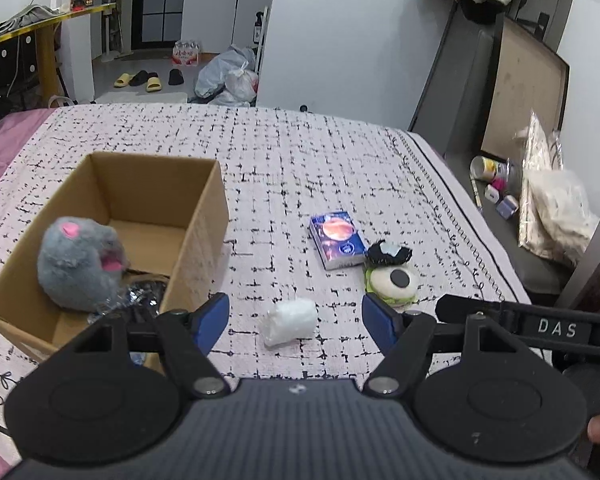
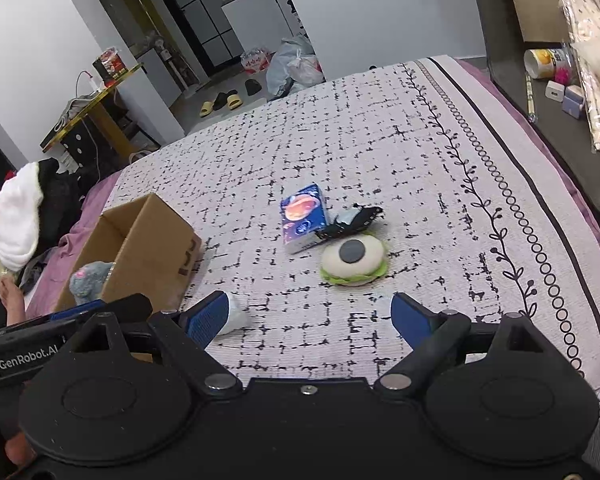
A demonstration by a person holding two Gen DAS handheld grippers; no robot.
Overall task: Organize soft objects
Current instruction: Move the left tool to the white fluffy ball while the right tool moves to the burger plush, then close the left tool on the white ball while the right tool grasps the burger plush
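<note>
An open cardboard box (image 1: 196,216) (image 2: 156,236) sits on the bed at the left and holds a grey plush mouse (image 1: 80,264) (image 2: 90,276). A white soft bundle (image 1: 290,320) (image 2: 236,314) lies between the fingers of my open, empty left gripper (image 1: 296,318). A round cream plush with a dark eye and green rim (image 1: 392,282) (image 2: 354,258) lies right of it, beside a small black item (image 1: 388,252) (image 2: 352,220) and a blue tissue pack (image 1: 338,244) (image 2: 304,216). My right gripper (image 2: 314,316) is open and empty, just short of the plush.
The bed has a white bedspread (image 1: 300,160) (image 2: 420,140) with a black grid pattern. A dark bench (image 1: 512,236) (image 2: 560,128) to the right carries bags and small items. Slippers and bags lie on the floor beyond the bed's far edge.
</note>
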